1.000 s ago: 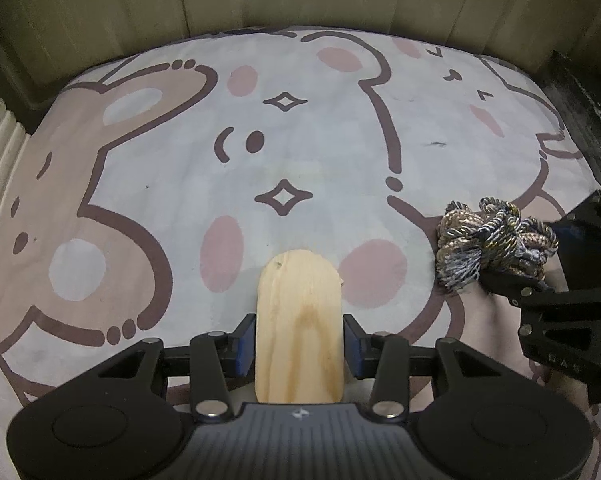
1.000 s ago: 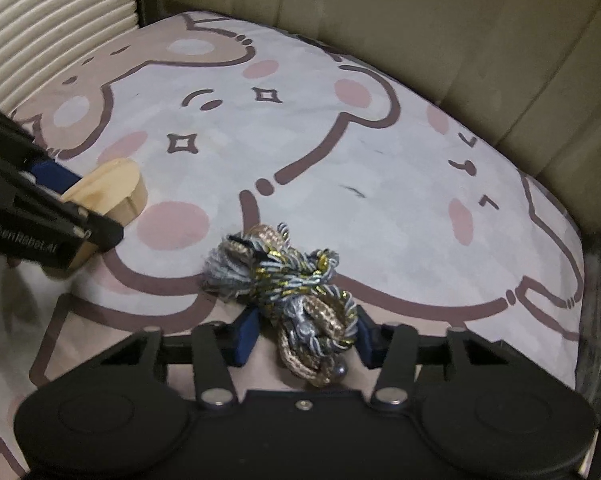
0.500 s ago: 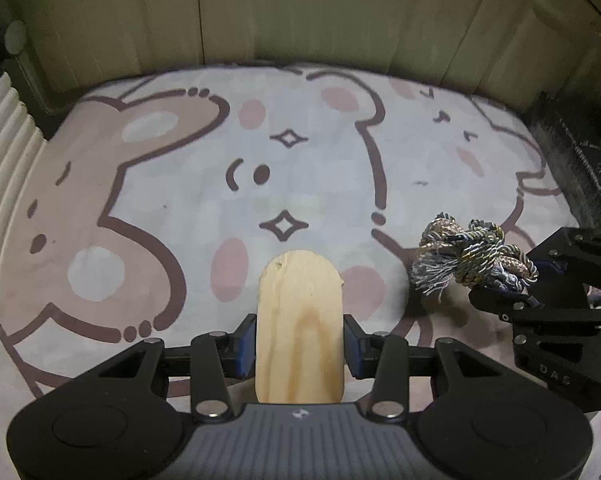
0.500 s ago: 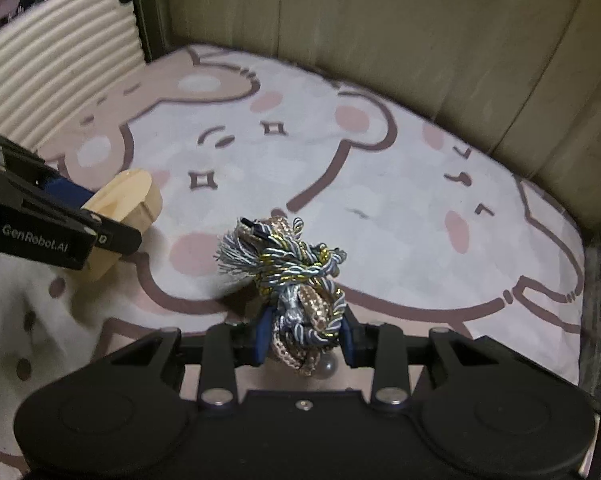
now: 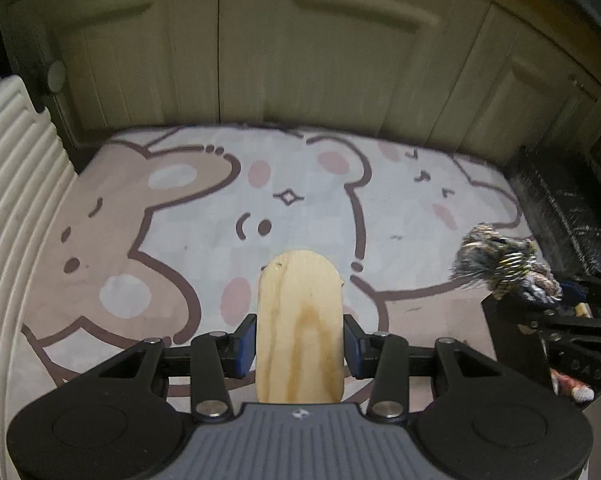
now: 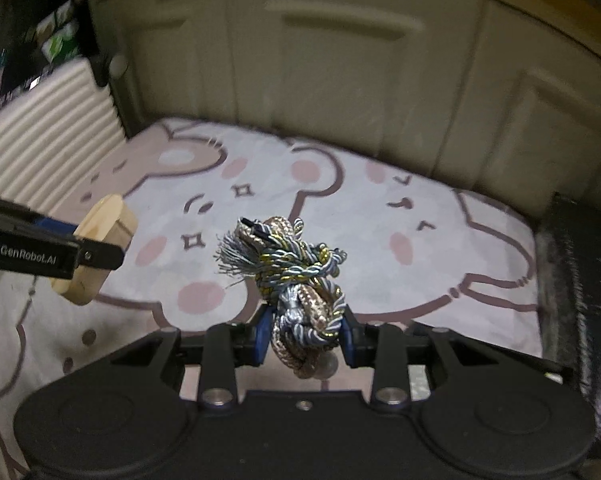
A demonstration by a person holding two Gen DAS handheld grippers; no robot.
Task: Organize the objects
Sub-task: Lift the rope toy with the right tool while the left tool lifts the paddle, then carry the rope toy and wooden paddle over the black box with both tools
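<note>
My left gripper point(image 5: 299, 346) is shut on a pale wooden block point(image 5: 299, 324) with a rounded far end, held in the air above the cartoon-print mat point(image 5: 204, 216). In the right wrist view the same wooden block point(image 6: 100, 246) shows at the left, clamped in the left gripper point(image 6: 80, 250). My right gripper point(image 6: 303, 336) is shut on a knotted bundle of grey, gold and tan cord point(image 6: 292, 276), also lifted off the mat point(image 6: 420, 240). From the left wrist view the cord bundle point(image 5: 500, 268) sticks out of the right gripper point(image 5: 548, 296) at the right edge.
Beige cabinet doors point(image 5: 300, 52) close off the far side of the mat. A ribbed white panel point(image 5: 8, 184) runs along the left. A dark, glossy block point(image 6: 580, 280) borders the mat on the right. A small red-and-white object point(image 5: 572, 388) lies low at the right.
Both grippers have risen off the mat with their loads, so the mat looks farther away and the cabinet doors fill more of each view. The right jaws closed tighter on the cord.
</note>
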